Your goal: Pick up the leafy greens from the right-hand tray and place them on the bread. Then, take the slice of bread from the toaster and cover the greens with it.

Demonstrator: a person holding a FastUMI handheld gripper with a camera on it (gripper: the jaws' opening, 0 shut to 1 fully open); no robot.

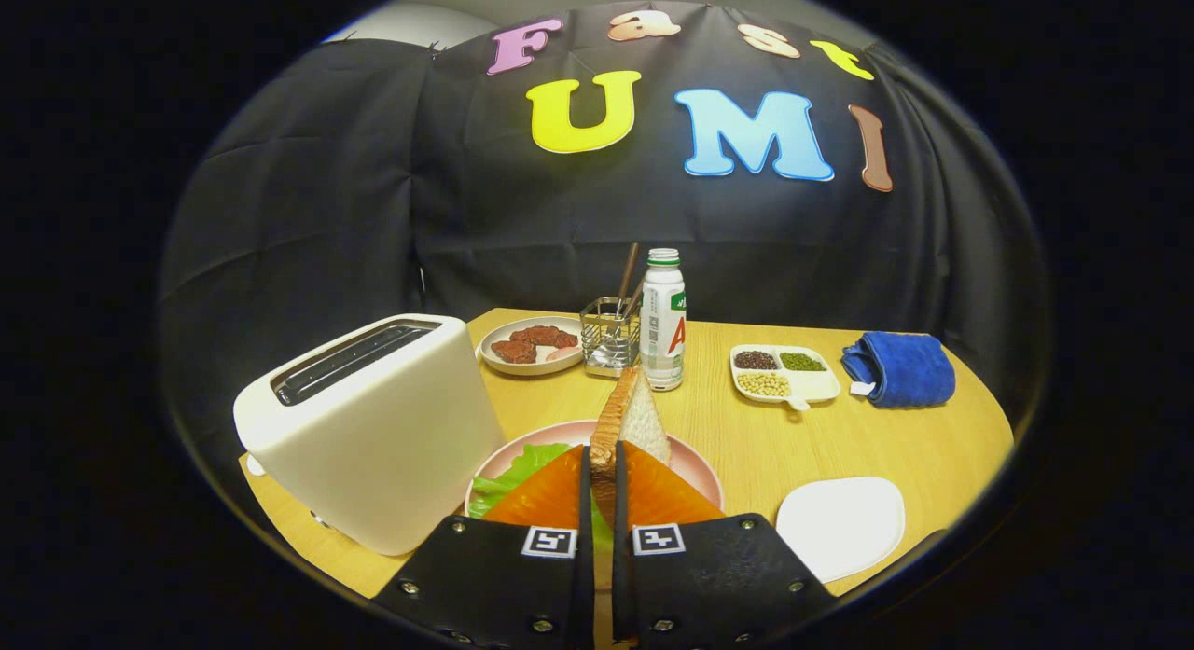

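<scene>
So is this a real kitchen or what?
More likely a pretend kitchen set up in a booth: a wooden table against a black cloth wall, with a toaster, a pink plate of greens, and the fingers shut on a bread slice.

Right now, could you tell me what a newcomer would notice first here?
The tool is shut on a bread slice, held upright above the pink plate where leafy greens lie. Beside the plate stands a big white toaster.
</scene>
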